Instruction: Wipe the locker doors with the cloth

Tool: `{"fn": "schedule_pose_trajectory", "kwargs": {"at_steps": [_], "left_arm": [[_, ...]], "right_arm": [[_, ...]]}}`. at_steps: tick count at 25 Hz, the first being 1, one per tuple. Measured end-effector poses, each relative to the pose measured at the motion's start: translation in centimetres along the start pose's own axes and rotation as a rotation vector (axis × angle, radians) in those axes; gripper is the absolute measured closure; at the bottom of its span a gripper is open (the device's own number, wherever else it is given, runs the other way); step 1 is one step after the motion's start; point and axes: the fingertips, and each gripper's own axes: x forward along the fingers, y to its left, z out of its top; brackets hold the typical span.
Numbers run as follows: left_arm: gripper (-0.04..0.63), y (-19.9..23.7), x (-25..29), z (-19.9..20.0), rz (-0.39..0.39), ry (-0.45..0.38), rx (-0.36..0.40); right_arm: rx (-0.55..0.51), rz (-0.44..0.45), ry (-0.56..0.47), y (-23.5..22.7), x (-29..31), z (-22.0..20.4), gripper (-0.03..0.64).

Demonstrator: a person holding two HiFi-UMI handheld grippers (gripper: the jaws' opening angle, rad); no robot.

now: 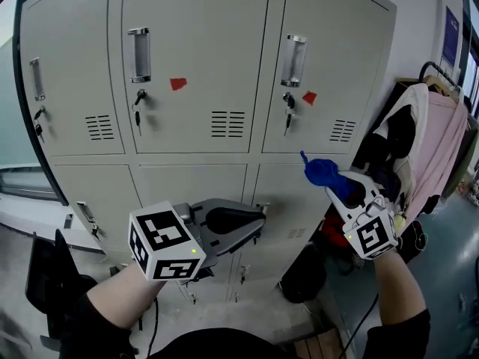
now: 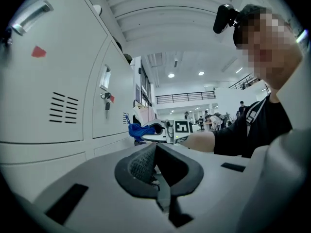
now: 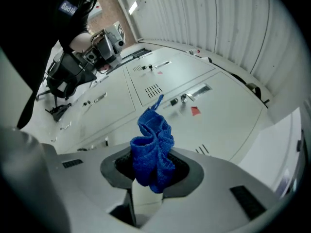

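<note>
A bunched blue cloth (image 1: 323, 172) is pinched in my right gripper (image 1: 340, 187), which is shut on it. In the right gripper view the cloth (image 3: 153, 152) bulges out from between the jaws of that gripper (image 3: 150, 173) and points at the grey locker doors (image 3: 160, 81). It is held in front of the seam below the upper right locker door (image 1: 329, 66); I cannot tell whether it touches. My left gripper (image 1: 248, 223) is lower, in front of the bottom doors, shut with nothing in it (image 2: 154, 166).
The upper doors carry handles (image 1: 138, 54), keys in locks (image 1: 287, 109) and red stickers (image 1: 177, 84). Clothes on a hanger (image 1: 438, 152) crowd the right end of the lockers. A dark bag (image 1: 303, 275) sits on the floor below, and a black seat (image 1: 45, 279) stands at the lower left.
</note>
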Motion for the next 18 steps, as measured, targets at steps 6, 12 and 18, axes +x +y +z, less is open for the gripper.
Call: {"fn": "schedule_pose_trajectory", "kwargs": {"at_steps": [6,12,18], "left_arm": [[0.588,-2.9,-9.0,-4.8,0.065,0.019,-0.034],[0.588,-5.5,-17.6,-11.9,0.156,0.048,-0.108],[0.588,-7.2,-23.9,-16.3,0.24,0.043,-0.188]], "right_arm": [[0.356,0.124,-0.028,14.9,0.9,8.1,0.514],[0.649,0.223,-0.056,27.4,1.6,16.8,0.514],[0.806,0.341,-0.114,34.4,1.6,24.6,0.514]]}}
